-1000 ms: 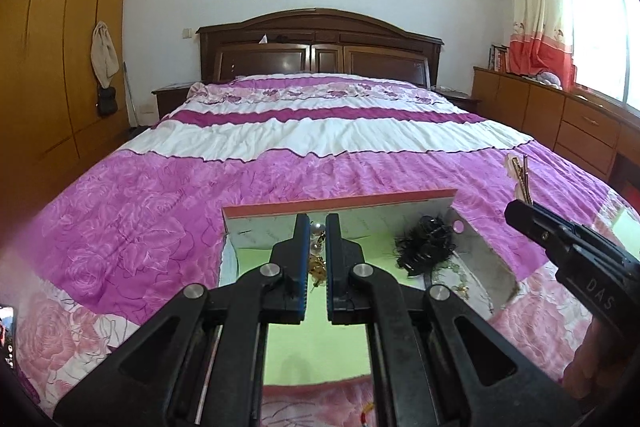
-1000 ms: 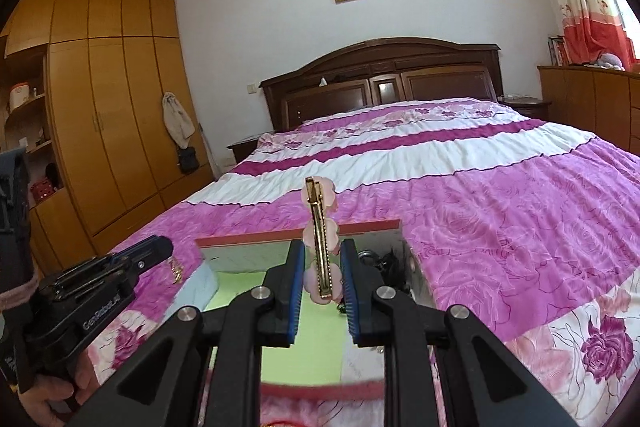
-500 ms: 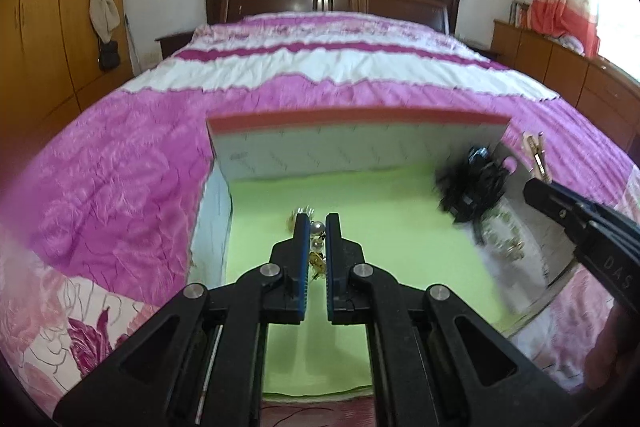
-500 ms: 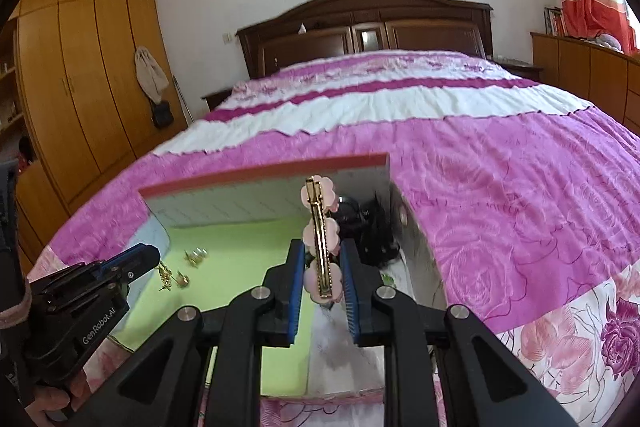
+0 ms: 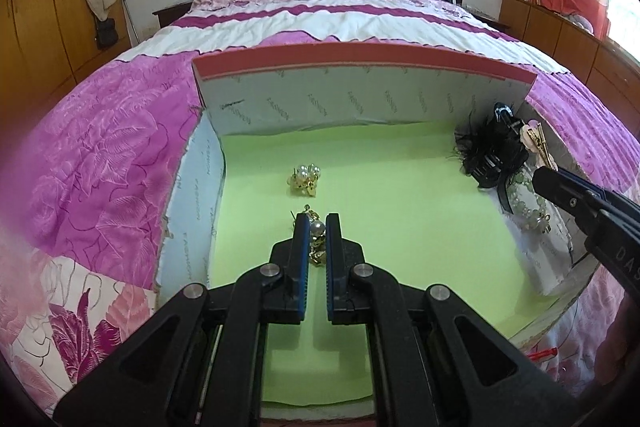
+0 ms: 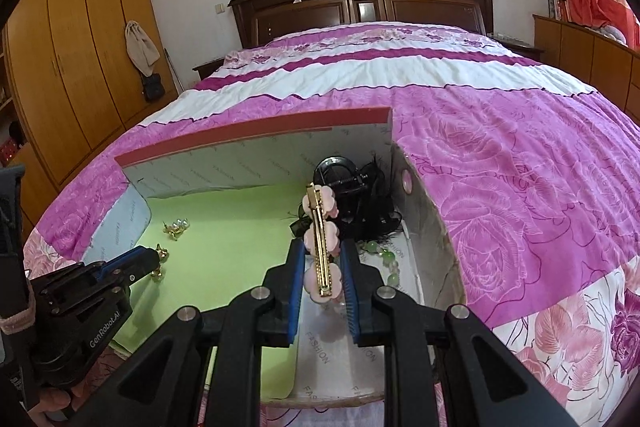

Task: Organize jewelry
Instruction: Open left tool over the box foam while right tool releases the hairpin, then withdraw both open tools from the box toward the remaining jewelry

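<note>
The left gripper [image 5: 316,231] has its blue-padded fingers [image 5: 301,239] closed on a gold earring with a grey pearl bead [image 5: 317,229], low over the green-lined floor of the open cardboard box [image 5: 360,99] that lies on the pink floral bedspread [image 5: 100,155]. The grip looks slight: only the bead and a bit of gold setting sit between the pads, near their tips. A small twist or a loosening could let the earring slip out at an angle, and on a smooth liner it may roll or bounce toward the matching pearl-and-gold earring [image 5: 305,178] lying just ahead, nearer the box's back wall, and tangle with it.

The right gripper [image 6: 322,263] has its fingers clamped on the sides of a pink flower hair clip with a gold metal bar [image 6: 321,239], held upright over the box's right-hand strip. Most of the clip stands beyond the fingertips, so it can pivot if it touches anything. Just past it, in the back right corner, sits a black feathered hair ornament [image 6: 360,203], with a pale green bead bracelet [image 6: 380,259] lying beside the fingers along the right wall. Lowering the clip there risks snagging feathers or landing on the beads. Both tools work inside one shallow box, so they could knock each other or push down the sagging left wall.
</note>
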{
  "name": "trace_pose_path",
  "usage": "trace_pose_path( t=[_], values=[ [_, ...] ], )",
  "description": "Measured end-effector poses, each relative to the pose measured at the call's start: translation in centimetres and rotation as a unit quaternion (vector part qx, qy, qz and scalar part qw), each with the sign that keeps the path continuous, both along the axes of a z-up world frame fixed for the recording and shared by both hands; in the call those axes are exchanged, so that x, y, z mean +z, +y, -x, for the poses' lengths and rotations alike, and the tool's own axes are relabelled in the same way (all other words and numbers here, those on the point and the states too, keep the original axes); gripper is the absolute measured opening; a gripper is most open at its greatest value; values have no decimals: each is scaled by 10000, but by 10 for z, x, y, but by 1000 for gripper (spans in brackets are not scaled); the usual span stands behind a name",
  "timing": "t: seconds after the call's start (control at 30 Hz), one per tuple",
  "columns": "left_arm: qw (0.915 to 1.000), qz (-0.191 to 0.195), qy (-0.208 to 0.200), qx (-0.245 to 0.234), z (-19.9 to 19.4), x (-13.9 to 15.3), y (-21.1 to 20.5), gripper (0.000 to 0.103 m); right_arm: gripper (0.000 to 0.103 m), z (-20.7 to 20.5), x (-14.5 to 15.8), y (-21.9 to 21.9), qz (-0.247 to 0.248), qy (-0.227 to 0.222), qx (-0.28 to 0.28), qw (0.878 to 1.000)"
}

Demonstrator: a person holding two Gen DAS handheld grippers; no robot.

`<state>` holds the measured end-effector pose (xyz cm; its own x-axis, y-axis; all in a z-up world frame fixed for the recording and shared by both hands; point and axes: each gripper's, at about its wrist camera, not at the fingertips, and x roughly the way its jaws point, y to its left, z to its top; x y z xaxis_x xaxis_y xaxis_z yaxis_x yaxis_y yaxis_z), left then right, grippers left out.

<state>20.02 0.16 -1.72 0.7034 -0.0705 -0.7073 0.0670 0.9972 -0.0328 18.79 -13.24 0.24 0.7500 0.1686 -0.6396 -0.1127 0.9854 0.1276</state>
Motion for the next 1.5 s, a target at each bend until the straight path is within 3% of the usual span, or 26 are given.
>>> trace_pose_path(
  t=[0.13,0.3,0.63,1.13,1.5],
  values=[
    [10000,13,44,-15,1,1,-1,2,32,1,0,0,-58,18,34,10000],
    [9999,124,92,-46,3,2,0,16,45,7,6,0,-262,-89,139,9995],
    [9996,178,-146,-177,22,27,-4,19,51,28,25,-10,-714,-339,135,9968],
    [9970,423,-630,-164,66,66,3,23,53,81,62,-14,-890,-741,228,9930],
    [9937,508,-980,-197,101,94,9,25,61,136,89,-16,-844,-1039,330,9904]
  ],
)
